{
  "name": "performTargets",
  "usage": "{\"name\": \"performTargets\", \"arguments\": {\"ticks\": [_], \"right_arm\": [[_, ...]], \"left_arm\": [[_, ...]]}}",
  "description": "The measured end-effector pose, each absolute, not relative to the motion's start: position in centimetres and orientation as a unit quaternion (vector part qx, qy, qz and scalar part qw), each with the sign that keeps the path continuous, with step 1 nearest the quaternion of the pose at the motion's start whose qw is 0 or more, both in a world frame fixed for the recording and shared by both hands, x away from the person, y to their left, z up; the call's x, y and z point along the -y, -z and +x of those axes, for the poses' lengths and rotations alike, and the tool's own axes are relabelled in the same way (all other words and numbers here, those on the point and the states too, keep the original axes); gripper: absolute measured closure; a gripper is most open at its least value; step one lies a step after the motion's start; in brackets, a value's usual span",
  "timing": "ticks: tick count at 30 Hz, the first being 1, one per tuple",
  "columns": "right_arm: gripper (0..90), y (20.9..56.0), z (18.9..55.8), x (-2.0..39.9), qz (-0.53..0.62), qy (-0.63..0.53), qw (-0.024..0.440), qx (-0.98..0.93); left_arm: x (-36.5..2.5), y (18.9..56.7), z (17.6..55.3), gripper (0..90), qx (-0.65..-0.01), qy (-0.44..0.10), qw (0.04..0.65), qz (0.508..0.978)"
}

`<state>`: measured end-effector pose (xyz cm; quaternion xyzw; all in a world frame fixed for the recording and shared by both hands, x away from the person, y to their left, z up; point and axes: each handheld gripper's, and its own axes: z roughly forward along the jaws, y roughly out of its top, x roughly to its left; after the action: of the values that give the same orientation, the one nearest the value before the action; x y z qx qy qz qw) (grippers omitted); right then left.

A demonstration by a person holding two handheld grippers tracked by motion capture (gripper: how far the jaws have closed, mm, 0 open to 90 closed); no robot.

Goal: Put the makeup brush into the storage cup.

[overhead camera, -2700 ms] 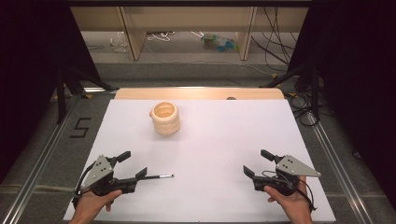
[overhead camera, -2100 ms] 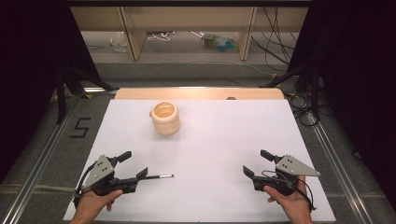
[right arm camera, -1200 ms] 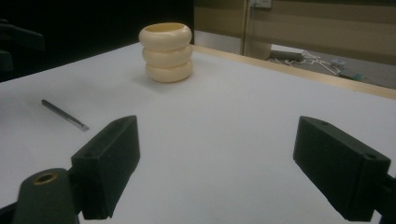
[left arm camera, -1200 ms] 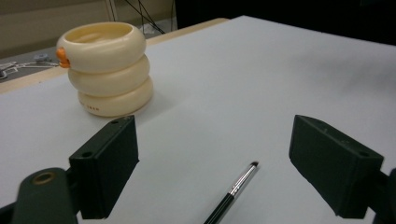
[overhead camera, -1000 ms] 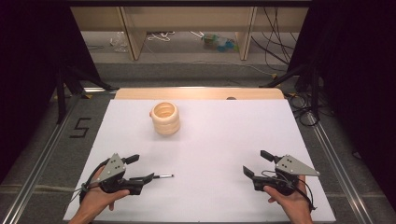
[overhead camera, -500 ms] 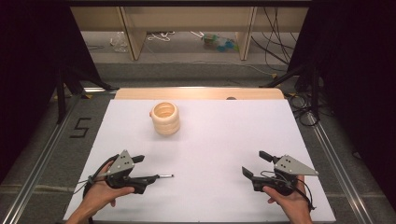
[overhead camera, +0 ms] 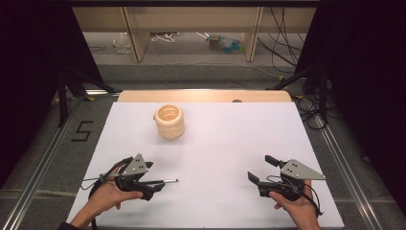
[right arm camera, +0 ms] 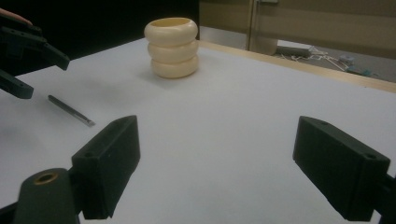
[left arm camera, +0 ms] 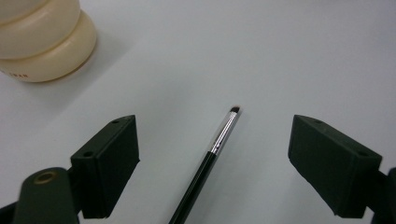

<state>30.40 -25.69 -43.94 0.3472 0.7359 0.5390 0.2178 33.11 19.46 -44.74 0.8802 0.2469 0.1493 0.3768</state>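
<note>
A thin black makeup brush with a silver ferrule lies flat on the white table, tip pointing right. My left gripper is open, one jaw on each side of the brush handle and neither touching it. In the left gripper view the brush runs up between the jaws of the left gripper. A cream ribbed cup stands upright farther back, also seen as the cup and the cup. My right gripper is open and holds nothing at the front right.
A wooden strip borders the table's far edge. Metal rails run along both sides, with a "5" marker on the floor at the left. The right gripper view shows the brush and the left gripper far off.
My left gripper has slid to the right along the brush, so its open jaws now stand on either side of the handle. The brush, the cup and the right gripper have stayed put.
</note>
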Motion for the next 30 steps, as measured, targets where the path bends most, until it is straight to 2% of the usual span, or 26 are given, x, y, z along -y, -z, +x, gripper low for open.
{"name": "performTargets", "arguments": {"ticks": [15,30], "right_arm": [[16.0,44.0,30.4,25.6,0.343,-0.539,0.212,-0.740],[15.9,44.1,30.5,25.5,0.341,-0.543,0.210,-0.738]], "left_arm": [[-18.6,45.0,34.4,18.6,-0.225,-0.132,0.298,0.918],[-18.5,45.1,35.0,20.6,-0.211,-0.125,0.261,0.934]]}}
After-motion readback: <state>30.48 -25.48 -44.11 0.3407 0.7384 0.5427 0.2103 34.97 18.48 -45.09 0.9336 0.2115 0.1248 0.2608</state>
